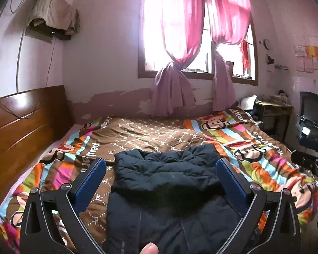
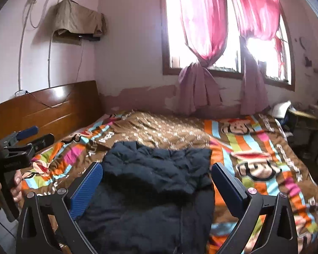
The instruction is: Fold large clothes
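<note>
One dark navy padded jacket (image 1: 169, 182) lies on the bed, on top of a brown quilt cover (image 1: 159, 133) with bright stripes and cartoon monkey faces. The jacket is folded over itself: its upper part makes a thick puffy layer on the lower part, which reaches toward the near edge of the bed.

The left gripper (image 1: 161, 175) has its two blue pads far apart, about as wide as they can go, and nothing is between them that they press. In the left wrist view the jacket is seen in the gap between the two fingers, below and ahead of them, and neither pad (image 1: 91, 182) touches the cloth. A fingertip (image 1: 149, 248) of the person shows at the bottom edge of this view.

The right gripper (image 2: 156, 182) is also wide open and holds nothing. In the right wrist view the jacket fills the space between its fingers; the left pad (image 2: 87, 188) stands just beside the jacket's left edge, but I cannot tell if it touches. In this same view the left gripper (image 2: 35, 136) appears at the far left, held by a hand (image 2: 16, 185), over the edge of the bed and apart from the jacket.

Counted: one jacket, two grippers, one wooden headboard (image 1: 21, 122), two pink curtains (image 1: 173, 31) tied at the window.
</note>
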The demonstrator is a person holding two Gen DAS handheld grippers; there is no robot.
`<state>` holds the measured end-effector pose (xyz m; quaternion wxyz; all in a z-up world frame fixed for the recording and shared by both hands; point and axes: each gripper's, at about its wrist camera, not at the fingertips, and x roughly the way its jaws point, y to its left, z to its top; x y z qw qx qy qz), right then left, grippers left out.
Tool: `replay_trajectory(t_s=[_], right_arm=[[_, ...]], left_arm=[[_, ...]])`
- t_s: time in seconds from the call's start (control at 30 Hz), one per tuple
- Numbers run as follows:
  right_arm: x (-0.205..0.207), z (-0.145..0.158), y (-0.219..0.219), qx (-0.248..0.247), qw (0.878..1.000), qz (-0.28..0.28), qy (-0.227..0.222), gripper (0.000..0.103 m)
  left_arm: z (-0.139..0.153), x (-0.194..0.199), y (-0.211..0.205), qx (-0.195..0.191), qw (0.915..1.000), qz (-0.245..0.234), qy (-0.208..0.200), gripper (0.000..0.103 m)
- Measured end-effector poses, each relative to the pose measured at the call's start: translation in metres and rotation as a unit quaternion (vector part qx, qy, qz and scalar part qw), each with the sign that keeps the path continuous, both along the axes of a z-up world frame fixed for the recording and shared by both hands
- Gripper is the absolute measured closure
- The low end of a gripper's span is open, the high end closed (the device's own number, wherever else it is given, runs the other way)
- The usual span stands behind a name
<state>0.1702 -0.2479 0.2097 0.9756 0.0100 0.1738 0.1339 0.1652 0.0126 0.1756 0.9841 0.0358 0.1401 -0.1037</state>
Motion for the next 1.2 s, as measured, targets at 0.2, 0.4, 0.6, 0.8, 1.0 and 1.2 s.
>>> replay_trajectory(t_s=[0.2,0.4,0.6,0.8,1.0,1.2], right_arm=[[-0.027,-0.008,0.005,-0.009,1.000,-0.015,0.009,0.000],[-0.046,-0.019,0.007,-0.004,1.000,-0.019,0.013,0.000],[-0.059,-0.028,0.010,-0.013,1.000,-0.024,0.011,0.000],[-0.066,-0.048,0.010,-0.015,0.999,-0.032,0.017,0.000],[-0.069,-0.073,0.006,-0.018,0.999,-0.029,0.039,0.000],[-0.082,-0.092,0.001,-0.039,0.998,-0.018,0.044,0.000]], left_arm=[[-0.015,-0.035,-0.004,0.017,0.9998,-0.004,-0.009,0.001],[-0.030,-0.058,-0.006,0.016,0.9998,-0.011,0.005,0.001],[-0.040,-0.072,-0.004,0.023,0.9997,-0.003,0.004,0.001],[-0.061,-0.081,-0.003,0.040,0.9989,0.014,0.021,0.001],[-0.088,-0.082,-0.002,0.041,0.9964,0.034,0.065,0.001],[-0.111,-0.083,-0.005,0.054,0.9916,0.058,0.102,0.001]])
